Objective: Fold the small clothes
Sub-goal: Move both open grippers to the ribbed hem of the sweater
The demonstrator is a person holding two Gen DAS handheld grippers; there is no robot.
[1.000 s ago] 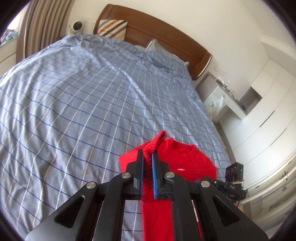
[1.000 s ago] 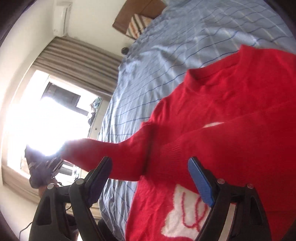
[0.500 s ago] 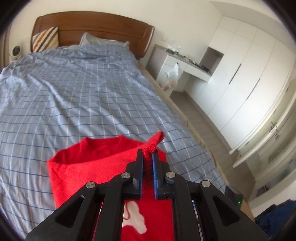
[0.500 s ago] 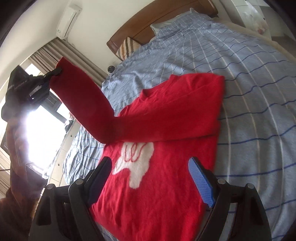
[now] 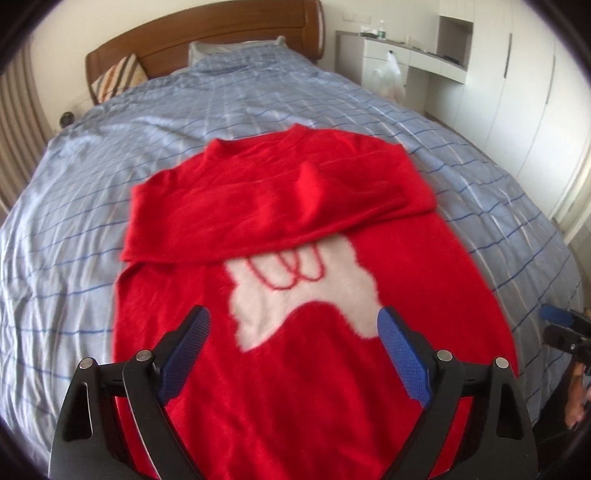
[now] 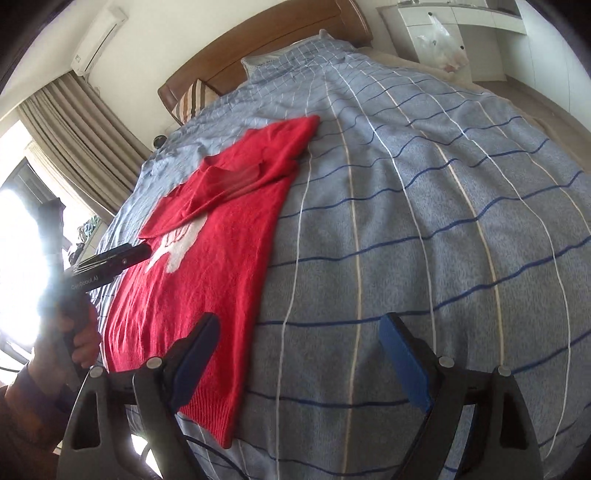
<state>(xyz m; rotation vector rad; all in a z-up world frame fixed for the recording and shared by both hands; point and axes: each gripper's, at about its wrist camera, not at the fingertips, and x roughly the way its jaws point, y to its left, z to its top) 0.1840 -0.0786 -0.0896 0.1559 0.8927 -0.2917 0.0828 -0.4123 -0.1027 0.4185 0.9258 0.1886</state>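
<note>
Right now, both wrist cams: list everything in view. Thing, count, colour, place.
sweater: 1, red with white motif, flat on bed, sleeves folded across chest
bed cover: 1, light blue check, under sweater
headboard: 1, brown wood, far end of bed
striped cushion: 1, brown and white, against headboard
pillow: 1, blue check, by headboard
plastic bag: 1, white, at the white desk
curtain: 1, beige, by window
air conditioner: 1, white, on the wall
left gripper: jaws just opened, empty, over sweater
right gripper: open, empty, at sweater's edge
hand: 1, holds left gripper
</note>
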